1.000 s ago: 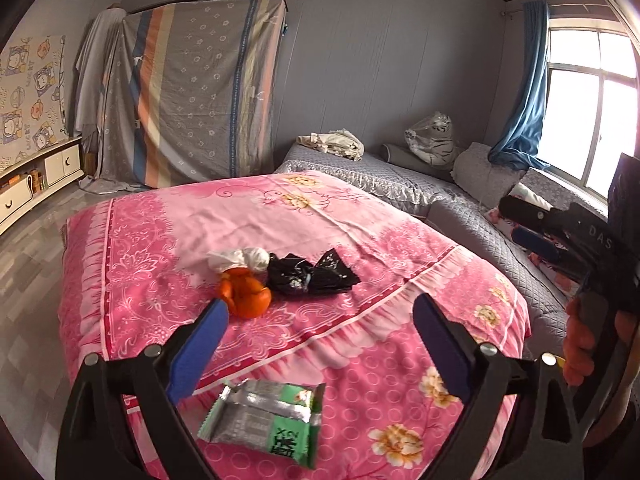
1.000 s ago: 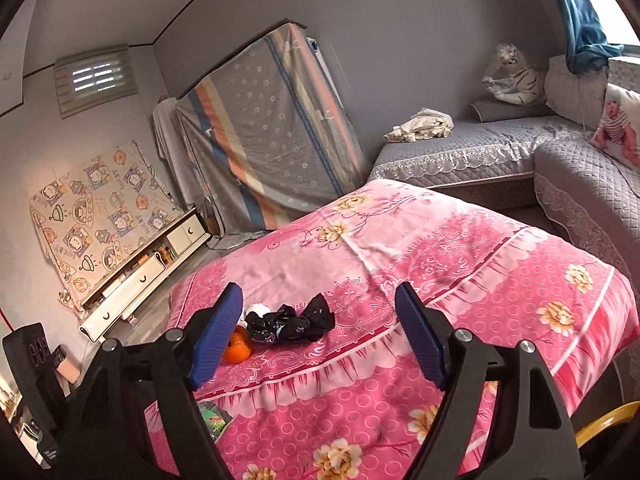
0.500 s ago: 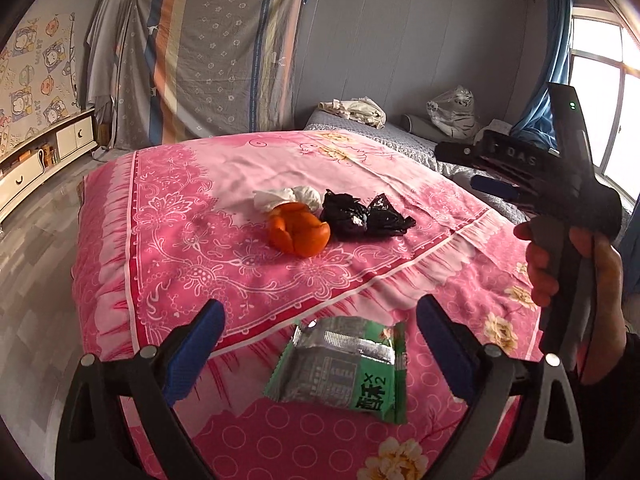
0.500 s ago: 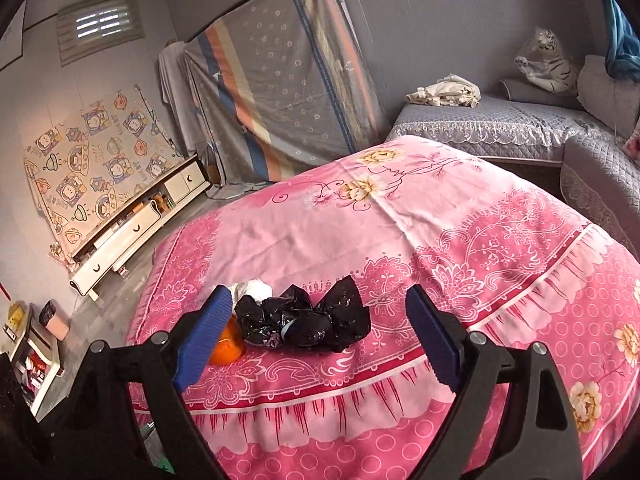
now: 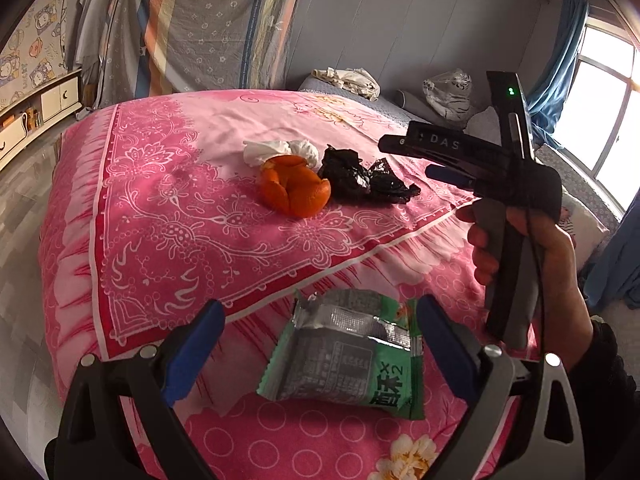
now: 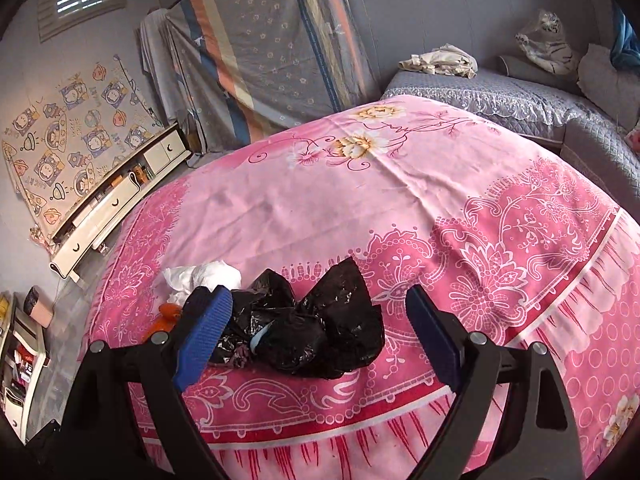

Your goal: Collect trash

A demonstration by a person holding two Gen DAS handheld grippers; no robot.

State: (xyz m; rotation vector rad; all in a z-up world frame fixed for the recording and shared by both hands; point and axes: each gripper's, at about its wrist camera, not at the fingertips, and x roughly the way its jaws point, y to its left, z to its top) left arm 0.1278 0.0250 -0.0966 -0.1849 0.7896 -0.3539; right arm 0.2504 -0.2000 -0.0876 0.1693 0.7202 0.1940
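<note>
A torn green snack wrapper (image 5: 348, 360) lies on the pink bedspread (image 5: 160, 208) near its front edge. My left gripper (image 5: 318, 312) is open, its blue pads on either side of the wrapper without touching it. Further back lie an orange peel (image 5: 294, 190), a crumpled white tissue (image 5: 280, 148) and a crumpled black plastic bag (image 5: 360, 178). My right gripper (image 6: 316, 300) is open just above the black bag (image 6: 320, 332), which shows between its fingers. The tissue (image 6: 200, 276) and peel (image 6: 166, 314) lie to its left. In the left wrist view a hand holds the right gripper (image 5: 440, 160) over the bag.
A grey quilted sofa (image 6: 520, 96) with cloths and a toy tiger stands behind the bed. A low white cabinet (image 6: 116, 204) runs along the left wall. A striped sheet (image 5: 224, 24) hangs at the back, and a window (image 5: 608, 92) is on the right.
Both grippers have come down and closer to the bed. The wrapper now sits between the left pads and the black bag between the right pads. The right jaws stand slightly wider.
</note>
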